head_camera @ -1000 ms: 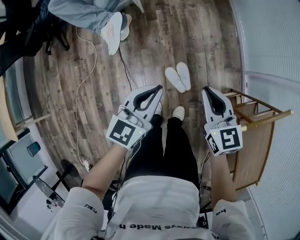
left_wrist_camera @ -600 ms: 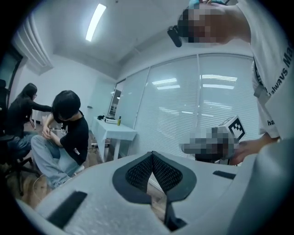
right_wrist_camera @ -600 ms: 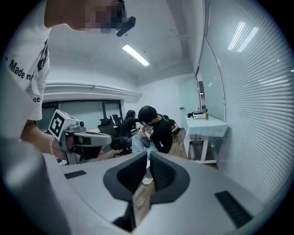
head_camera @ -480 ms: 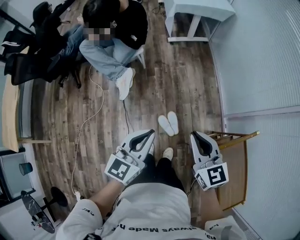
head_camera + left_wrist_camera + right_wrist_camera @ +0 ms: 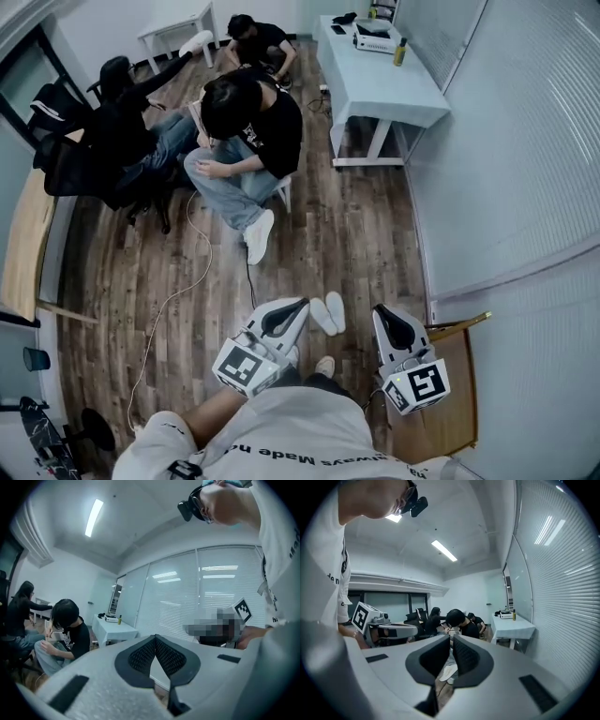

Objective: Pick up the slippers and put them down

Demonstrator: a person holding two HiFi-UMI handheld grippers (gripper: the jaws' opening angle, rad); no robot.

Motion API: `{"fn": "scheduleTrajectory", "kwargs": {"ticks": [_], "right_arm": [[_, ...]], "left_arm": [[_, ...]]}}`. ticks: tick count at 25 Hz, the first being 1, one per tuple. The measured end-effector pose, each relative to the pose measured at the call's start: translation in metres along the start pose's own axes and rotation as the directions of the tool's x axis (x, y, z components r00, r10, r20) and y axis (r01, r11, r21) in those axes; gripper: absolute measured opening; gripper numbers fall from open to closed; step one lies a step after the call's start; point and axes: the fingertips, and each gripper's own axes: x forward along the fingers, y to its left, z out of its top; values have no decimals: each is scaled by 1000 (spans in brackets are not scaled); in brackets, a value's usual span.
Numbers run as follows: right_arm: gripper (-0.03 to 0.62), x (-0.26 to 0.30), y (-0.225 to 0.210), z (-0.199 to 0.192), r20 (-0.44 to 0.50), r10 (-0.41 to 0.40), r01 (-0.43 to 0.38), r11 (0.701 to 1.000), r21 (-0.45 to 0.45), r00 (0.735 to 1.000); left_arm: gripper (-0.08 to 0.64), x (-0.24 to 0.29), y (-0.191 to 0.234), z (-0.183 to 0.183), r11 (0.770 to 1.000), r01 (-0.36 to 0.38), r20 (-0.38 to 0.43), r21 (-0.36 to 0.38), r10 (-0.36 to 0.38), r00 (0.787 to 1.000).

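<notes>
Down in the head view, the slippers [image 5: 328, 314] lie on the wooden floor [image 5: 370, 234], a plain white pair set side by side, just ahead of the person's feet. The left gripper [image 5: 300, 303] and right gripper [image 5: 378, 310] flank them in the picture, both empty. Left gripper view: the pads meet at the tips with nothing between. Right gripper view: the jaws stand almost together, leaving only a thin slit, and grip nothing.

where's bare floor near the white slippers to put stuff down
Bare wood floor lies between the pair of white slippers, the white table and the frosted glass wall. Left of the white cable is open too. Crowded around the seated people.
</notes>
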Motion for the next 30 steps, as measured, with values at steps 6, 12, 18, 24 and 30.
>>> {"fn": "scheduleTrajectory", "kwargs": {"ticks": [6, 12, 18, 24, 30], "right_arm": [[28, -6, 11, 40, 33, 20, -19, 999, -32, 999], [28, -11, 18, 56, 40, 30, -27, 998, -56, 999], [18, -21, 24, 69, 70, 19, -15, 998, -56, 997], [18, -22, 25, 73, 89, 21, -16, 999, -52, 996], [18, -23, 26, 76, 97, 17, -12, 999, -51, 995]], "left_arm": [[11, -4, -11, 33, 1000, 8, 26, 10, -8, 1000], [11, -15, -14, 56, 1000, -9, 57, 25, 8, 998], [11, -22, -17, 64, 1000, -8, 67, 26, 6, 998], [11, -20, -21, 69, 999, -11, 86, 33, 8, 996], [11, -19, -22, 71, 999, -12, 86, 31, 9, 996]]}}
